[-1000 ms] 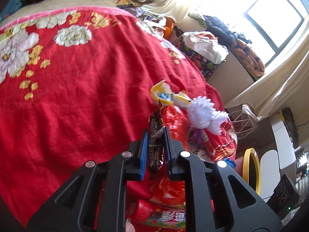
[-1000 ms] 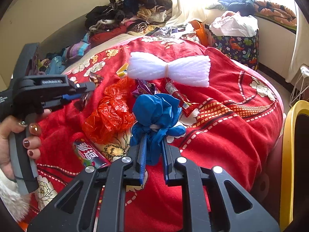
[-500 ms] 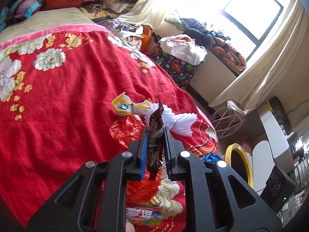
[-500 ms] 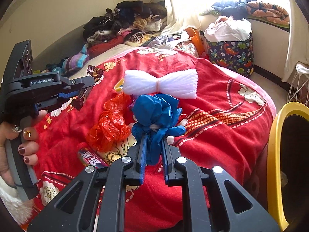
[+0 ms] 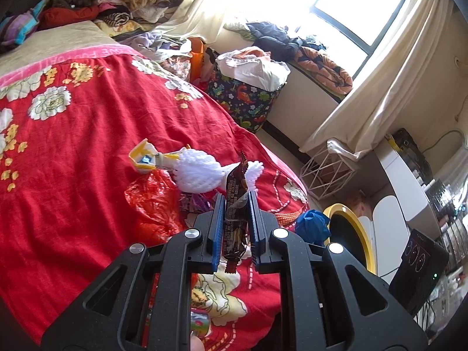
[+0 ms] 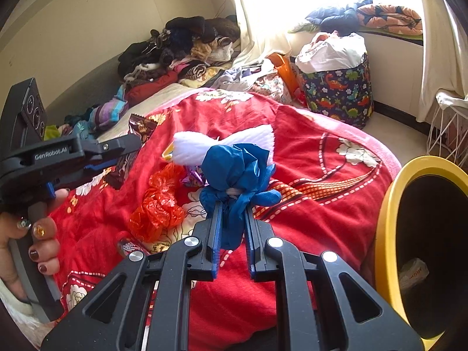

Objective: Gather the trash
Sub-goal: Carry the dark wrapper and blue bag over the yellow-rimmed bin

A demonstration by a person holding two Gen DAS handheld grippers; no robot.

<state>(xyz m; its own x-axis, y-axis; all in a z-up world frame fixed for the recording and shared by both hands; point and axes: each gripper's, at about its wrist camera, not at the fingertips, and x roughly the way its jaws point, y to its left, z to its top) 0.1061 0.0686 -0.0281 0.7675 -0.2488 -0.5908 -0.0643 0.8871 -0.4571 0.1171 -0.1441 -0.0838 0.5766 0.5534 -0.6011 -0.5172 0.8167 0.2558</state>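
One brown wrapper, one blue bag, one orange bag, one white foam net, one yellow bin.

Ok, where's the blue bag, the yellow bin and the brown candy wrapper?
blue bag (image 6: pixel 234 172), right wrist view, on its crumpled top.
yellow bin (image 6: pixel 383 219), right wrist view, on its rim.
brown candy wrapper (image 5: pixel 235 193), left wrist view, on its middle.

Bright daylight floods from the window, blown out; fisheye edges curve and darken

We see a dinosaur-print basket stuffed with laundry; clothes piled by the wall. A white wire rack stands under the curtain.
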